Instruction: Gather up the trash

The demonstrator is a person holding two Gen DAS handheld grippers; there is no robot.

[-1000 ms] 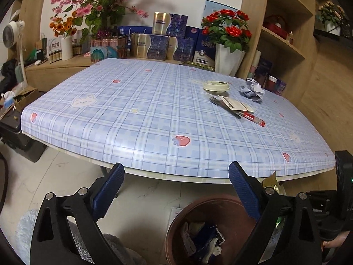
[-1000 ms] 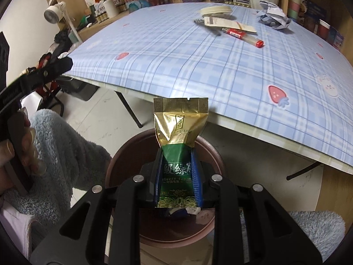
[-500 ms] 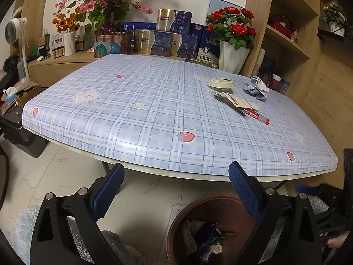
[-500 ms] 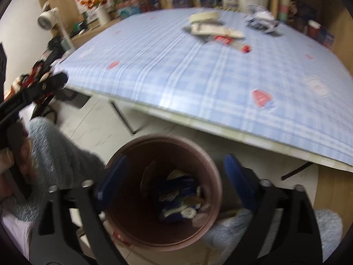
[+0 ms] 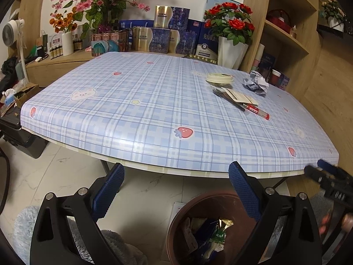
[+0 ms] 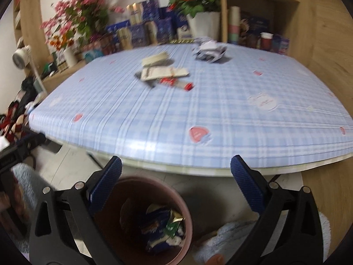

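Now both grippers are hanging over the floor at the near edge of the table [image 5: 154, 119], each with its blue ribbed pads spread wide and nothing between them. The right gripper [image 6: 176, 172] is opening the last little way, its jaws bare, above the brown trash bin [image 6: 187, 218]; the left gripper [image 5: 176, 177] is gaping just as wide with the same bin [image 5: 174, 227] at its five o'clock.

Inside the bin a green-and-gold foil pouch [image 6: 173, 224] is lying on blue wrappers, so that piece looks done.

What is remaining is sitting on the glossy blue plaid cloth at about one o'clock in the left view. The crumpled paper ball [image 5: 256, 83] is looking light, soft and springy; a pinch across its bulk should be crushing it slightly and holding well. The flat paper sleeve [image 5: 239, 96] is thin and floppy, lying over a dark utensil [image 5: 227, 98], and is probably hard to lift off the slick cloth except by an overhanging edge. The red pen-like stick [image 5: 256, 110] is stiff, smooth and round, likely to roll, so it is best gripped across its middle. The round cream lid [image 5: 219, 78] is shallow, rigid plastic; its rim is offering the only hold.
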